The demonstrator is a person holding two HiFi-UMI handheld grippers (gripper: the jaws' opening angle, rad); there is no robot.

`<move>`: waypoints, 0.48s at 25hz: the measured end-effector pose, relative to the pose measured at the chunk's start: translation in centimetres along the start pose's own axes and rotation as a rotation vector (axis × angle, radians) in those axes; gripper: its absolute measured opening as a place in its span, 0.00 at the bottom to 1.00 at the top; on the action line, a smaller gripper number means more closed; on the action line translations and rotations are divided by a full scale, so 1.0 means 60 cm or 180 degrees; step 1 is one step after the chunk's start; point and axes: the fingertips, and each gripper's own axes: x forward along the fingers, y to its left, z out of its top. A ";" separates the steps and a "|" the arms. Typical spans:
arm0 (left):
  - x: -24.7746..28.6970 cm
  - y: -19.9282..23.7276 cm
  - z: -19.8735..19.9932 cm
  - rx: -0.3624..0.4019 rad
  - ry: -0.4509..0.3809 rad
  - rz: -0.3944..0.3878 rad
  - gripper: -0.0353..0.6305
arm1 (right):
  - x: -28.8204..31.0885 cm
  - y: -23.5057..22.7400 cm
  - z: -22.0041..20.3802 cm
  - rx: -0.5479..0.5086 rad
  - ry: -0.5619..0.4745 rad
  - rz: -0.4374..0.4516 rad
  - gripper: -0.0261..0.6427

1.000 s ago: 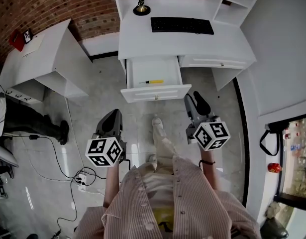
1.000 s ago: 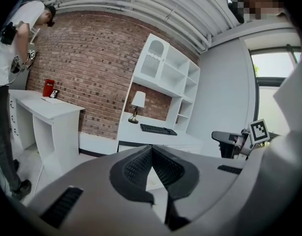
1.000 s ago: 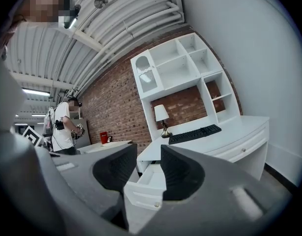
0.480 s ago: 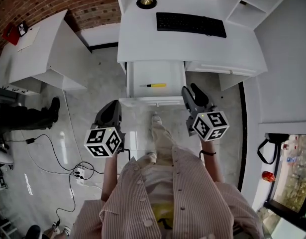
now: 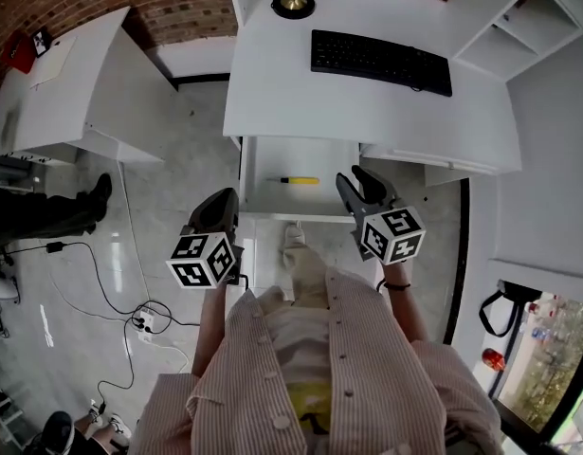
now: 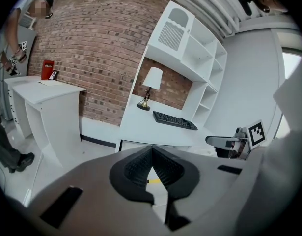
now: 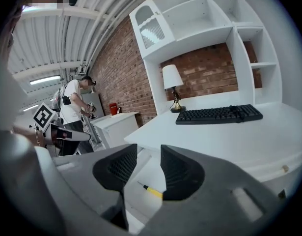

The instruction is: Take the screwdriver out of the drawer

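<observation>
Reach phase: screwdriver lies in the open drawer, right gripper near it, jaws apart, empty. Left gripper closed on nothing. Next: drop right jaws astride the yellow handle, then squeeze.

Screwdriver in the open drawer
Yellow-handled with a thin dark shaft, it lies flat and crosswise about the middle of the white, pulled-out drawer's floor, touching neither side wall.

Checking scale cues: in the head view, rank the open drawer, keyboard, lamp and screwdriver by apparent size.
1. drawer
2. keyboard
3. lamp, cut off by the top edge
4. screwdriver, about as long as the lamp looks, far thinner
</observation>
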 end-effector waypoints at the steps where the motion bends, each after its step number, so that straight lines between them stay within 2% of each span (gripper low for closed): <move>1: 0.010 0.004 0.001 -0.0021 0.0025 0.0011 0.05 | 0.012 -0.003 -0.005 -0.0014 0.0072 0.0053 0.25; 12: 0.112 0.021 -0.021 -0.0146 0.0483 -0.0006 0.05 | 0.116 -0.026 -0.066 -0.0237 0.0823 0.0580 0.25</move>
